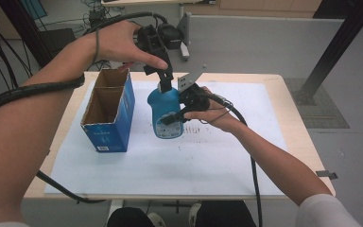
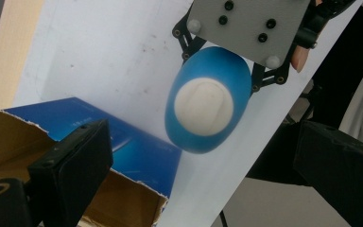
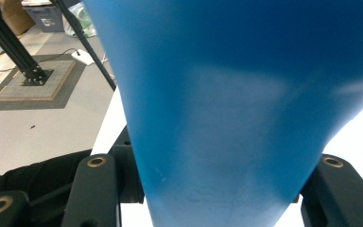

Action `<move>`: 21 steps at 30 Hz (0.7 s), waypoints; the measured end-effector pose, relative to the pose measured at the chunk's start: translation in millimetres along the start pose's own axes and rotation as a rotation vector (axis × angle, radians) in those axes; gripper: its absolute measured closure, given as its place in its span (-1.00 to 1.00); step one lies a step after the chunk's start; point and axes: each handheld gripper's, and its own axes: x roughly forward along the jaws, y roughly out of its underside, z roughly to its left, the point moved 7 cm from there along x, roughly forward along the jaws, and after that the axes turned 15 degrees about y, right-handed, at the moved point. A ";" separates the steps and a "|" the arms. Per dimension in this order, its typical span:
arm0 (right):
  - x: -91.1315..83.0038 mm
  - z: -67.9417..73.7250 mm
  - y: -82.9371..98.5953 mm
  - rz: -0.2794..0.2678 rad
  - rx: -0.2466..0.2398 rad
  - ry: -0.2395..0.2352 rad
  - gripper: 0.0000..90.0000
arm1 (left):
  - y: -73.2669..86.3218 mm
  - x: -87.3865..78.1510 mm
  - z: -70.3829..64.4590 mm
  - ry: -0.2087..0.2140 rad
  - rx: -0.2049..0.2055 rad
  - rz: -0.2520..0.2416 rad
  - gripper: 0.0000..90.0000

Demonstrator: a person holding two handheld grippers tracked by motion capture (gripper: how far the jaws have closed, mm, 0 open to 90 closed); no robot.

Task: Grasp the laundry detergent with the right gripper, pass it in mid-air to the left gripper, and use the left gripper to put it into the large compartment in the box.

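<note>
High view: looking forward and down from above the near table edge. Left gripper view: pointing straight down, close above the blue bottle (image 2: 207, 111) and open box (image 2: 94, 161). Right gripper view: pressed against that bottle (image 3: 231, 109), facing left. Shared throughout: bottle and white sheet (image 1: 208, 165).

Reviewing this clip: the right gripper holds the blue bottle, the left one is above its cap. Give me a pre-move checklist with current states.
1. right gripper clamped on the blue bottle: ok, jaws flank its body.
2. Bottle upright: ok.
3. left gripper jaws open around the white cap: ok, spread wide in the left gripper view.
4. Jaws touching cap: cannot tell.
5. Blue box open on top: ok.
6. Box apart from bottle: ok.
</note>
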 end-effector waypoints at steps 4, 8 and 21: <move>0.3 3.7 -1.9 -0.001 -0.015 -0.002 -0.03 | 3.1 5.0 -0.9 0.016 0.006 0.017 -0.87; -2.2 5.1 -4.4 -0.015 -0.024 -0.004 -0.03 | 3.8 11.1 -3.2 0.026 0.017 0.044 -0.87; -10.4 10.2 -10.7 -0.044 -0.052 -0.006 -0.03 | -0.8 27.8 -3.3 0.035 0.030 0.088 -0.87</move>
